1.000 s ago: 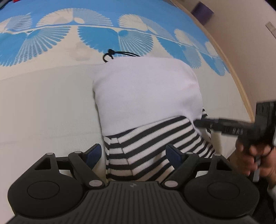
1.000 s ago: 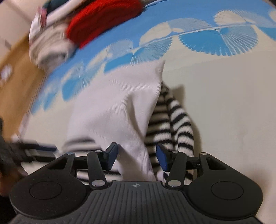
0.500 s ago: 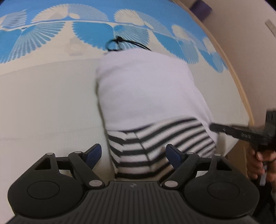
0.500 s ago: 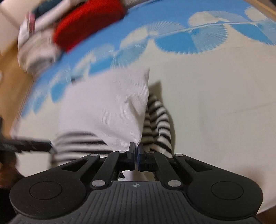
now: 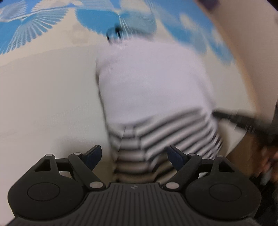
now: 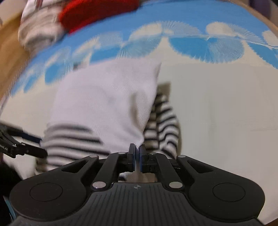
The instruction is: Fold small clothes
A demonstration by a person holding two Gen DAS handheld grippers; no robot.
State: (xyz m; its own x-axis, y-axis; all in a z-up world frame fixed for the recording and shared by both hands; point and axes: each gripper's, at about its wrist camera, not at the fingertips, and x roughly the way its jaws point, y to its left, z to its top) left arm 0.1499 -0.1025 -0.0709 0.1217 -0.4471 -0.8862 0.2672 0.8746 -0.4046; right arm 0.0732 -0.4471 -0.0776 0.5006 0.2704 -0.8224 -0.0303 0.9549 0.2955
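Observation:
A small white garment (image 5: 152, 83) with black-and-white striped parts (image 5: 166, 137) lies folded on the cream mat (image 5: 48, 104). My left gripper (image 5: 134, 155) is open, its fingers standing either side of the striped near edge without touching it. My right gripper (image 6: 137, 153) pinches the near corner of the white cloth (image 6: 107, 104); its jaws are starting to open, with the cloth still between the pads. A striped sleeve (image 6: 161, 125) sticks out under the white layer on the right. The right gripper (image 5: 239, 120) also shows blurred in the left wrist view, and the left gripper (image 6: 26, 147) shows in the right wrist view.
A black cord (image 5: 114, 33) lies at the garment's far edge. A pile of clothes, red (image 6: 97, 12) and grey-striped (image 6: 38, 33), sits at the mat's far left corner. The mat's blue fan border (image 6: 205, 47) runs along the back, with wooden floor (image 6: 10, 57) beyond.
The right gripper went from open to closed on the white corner and has risen slightly with it. The left gripper stayed open over the striped edge.

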